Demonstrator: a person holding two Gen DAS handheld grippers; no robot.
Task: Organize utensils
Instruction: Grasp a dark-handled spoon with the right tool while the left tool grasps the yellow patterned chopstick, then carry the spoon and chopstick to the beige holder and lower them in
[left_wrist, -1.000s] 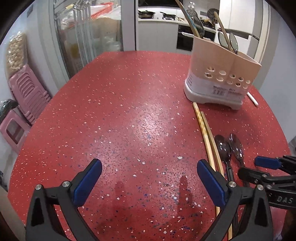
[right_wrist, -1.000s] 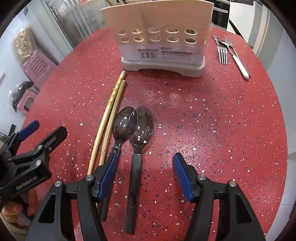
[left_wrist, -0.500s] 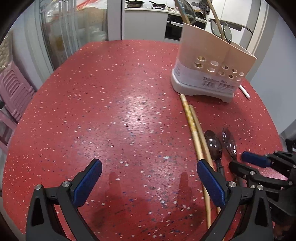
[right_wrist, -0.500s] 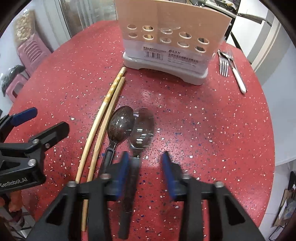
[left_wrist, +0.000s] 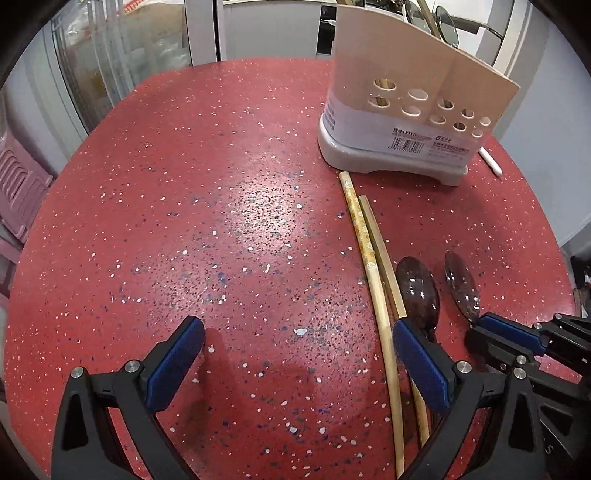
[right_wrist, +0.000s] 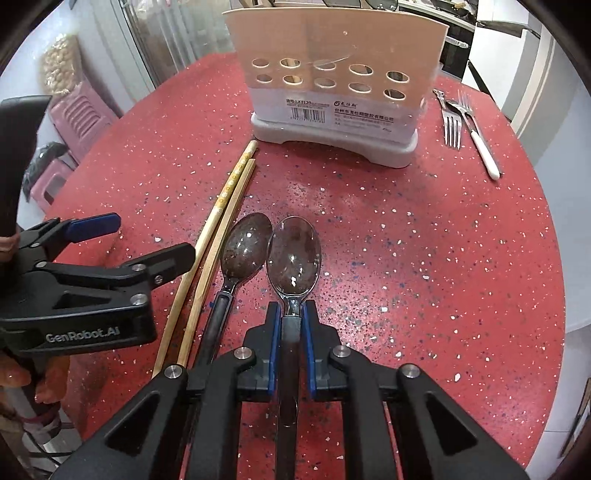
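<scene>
The right gripper (right_wrist: 291, 328) has just been closing its jaws, and they now clamp the handle of the right-hand spoon (right_wrist: 293, 254) just below the bowl. The spoon lies flat on the red desk (right_wrist: 443, 277). Before lifting, confirm that both blue pads (right_wrist: 272, 332) sit square on the handle; a narrow, smooth handle is likely to pivot if gripped off-centre.

The second spoon (right_wrist: 245, 245) lies just beside the first, bowls nearly touching. Lift straight up so the held spoon does not drag its neighbour.

The left gripper (left_wrist: 295, 354) hovers with its jaws open and nothing between them. Its right-hand finger stands over the two chopsticks (left_wrist: 373, 266), which lie side by side on the desk, just left of the spoons. Keep this gripper clear of the right gripper's lift path.

Further off stands the utensil holder (right_wrist: 332, 74), with utensils already in it. Carry the spoon above its rim, tip the handle upright and lower it into a free compartment; which one is free cannot be told from here.

Beside the holder lie two forks (right_wrist: 452, 125), well apart from the work.
</scene>
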